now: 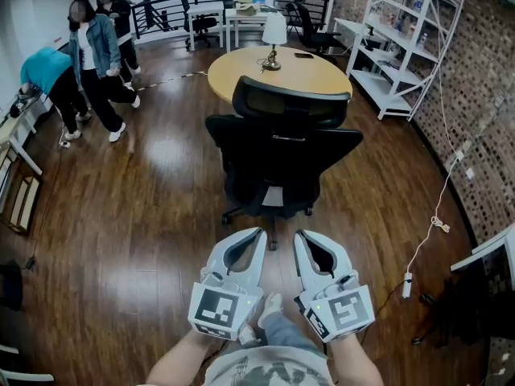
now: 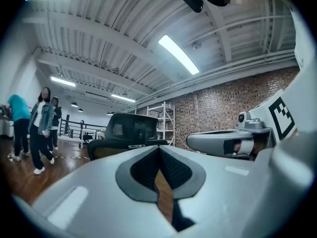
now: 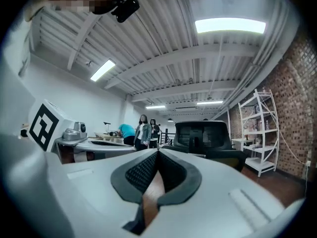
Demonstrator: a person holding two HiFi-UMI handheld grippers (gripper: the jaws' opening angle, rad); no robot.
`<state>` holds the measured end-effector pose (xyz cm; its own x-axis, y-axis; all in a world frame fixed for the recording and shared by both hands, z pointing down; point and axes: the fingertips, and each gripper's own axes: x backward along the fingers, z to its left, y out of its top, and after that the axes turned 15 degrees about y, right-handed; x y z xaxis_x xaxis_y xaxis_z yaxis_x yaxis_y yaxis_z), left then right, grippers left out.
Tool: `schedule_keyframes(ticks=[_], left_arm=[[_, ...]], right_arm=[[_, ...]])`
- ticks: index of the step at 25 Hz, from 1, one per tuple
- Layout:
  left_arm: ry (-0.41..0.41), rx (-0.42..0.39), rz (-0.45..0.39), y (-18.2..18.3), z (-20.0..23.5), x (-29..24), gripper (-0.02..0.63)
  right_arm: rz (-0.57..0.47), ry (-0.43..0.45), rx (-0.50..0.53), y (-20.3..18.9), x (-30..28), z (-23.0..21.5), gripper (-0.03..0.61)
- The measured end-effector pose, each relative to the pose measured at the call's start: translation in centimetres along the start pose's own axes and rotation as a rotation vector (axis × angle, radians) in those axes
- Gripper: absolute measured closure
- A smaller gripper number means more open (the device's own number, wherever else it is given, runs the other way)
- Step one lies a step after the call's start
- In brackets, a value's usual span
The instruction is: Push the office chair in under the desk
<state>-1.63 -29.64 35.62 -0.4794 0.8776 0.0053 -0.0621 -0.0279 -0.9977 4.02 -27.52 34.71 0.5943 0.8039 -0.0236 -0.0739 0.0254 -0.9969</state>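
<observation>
A black office chair (image 1: 278, 147) stands on the wooden floor with its back toward me, drawn out from the round wooden desk (image 1: 278, 72) behind it. Both grippers are held low and near me, short of the chair's wheeled base and touching nothing. My left gripper (image 1: 258, 232) is shut and empty, and so is my right gripper (image 1: 298, 234) beside it. The left gripper view shows the closed tips (image 2: 158, 148) pointing at the chair (image 2: 130, 129). In the right gripper view the closed tips (image 3: 158, 151) point just left of the chair (image 3: 203, 134).
A table lamp (image 1: 274, 35) stands on the desk. White shelving (image 1: 406, 43) lines the brick wall on the right. A white cable with a power strip (image 1: 435, 224) lies on the floor at right. People (image 1: 90, 55) stand at the far left. More chairs and a white table (image 1: 241, 14) are at the back.
</observation>
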Motion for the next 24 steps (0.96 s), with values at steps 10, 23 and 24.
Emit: schedule_keyframes(ticks=[10, 23, 24], left_arm=[[-0.056, 0.010, -0.046, 0.3, -4.0, 1.4, 0.597], [-0.025, -0.012, -0.068, 1.3, -4.5, 2.8, 0.597], [-0.024, -0.012, -0.069, 1.4, -4.6, 2.9, 0.597]], right_arm=[[-0.043, -0.012, -0.047, -0.1, 2.5, 1.3, 0.578], [-0.082, 0.036, -0.038, 1.2, 2.6, 2.2, 0.578], [-0.085, 0.037, -0.033, 1.3, 2.7, 2.3, 0.578]])
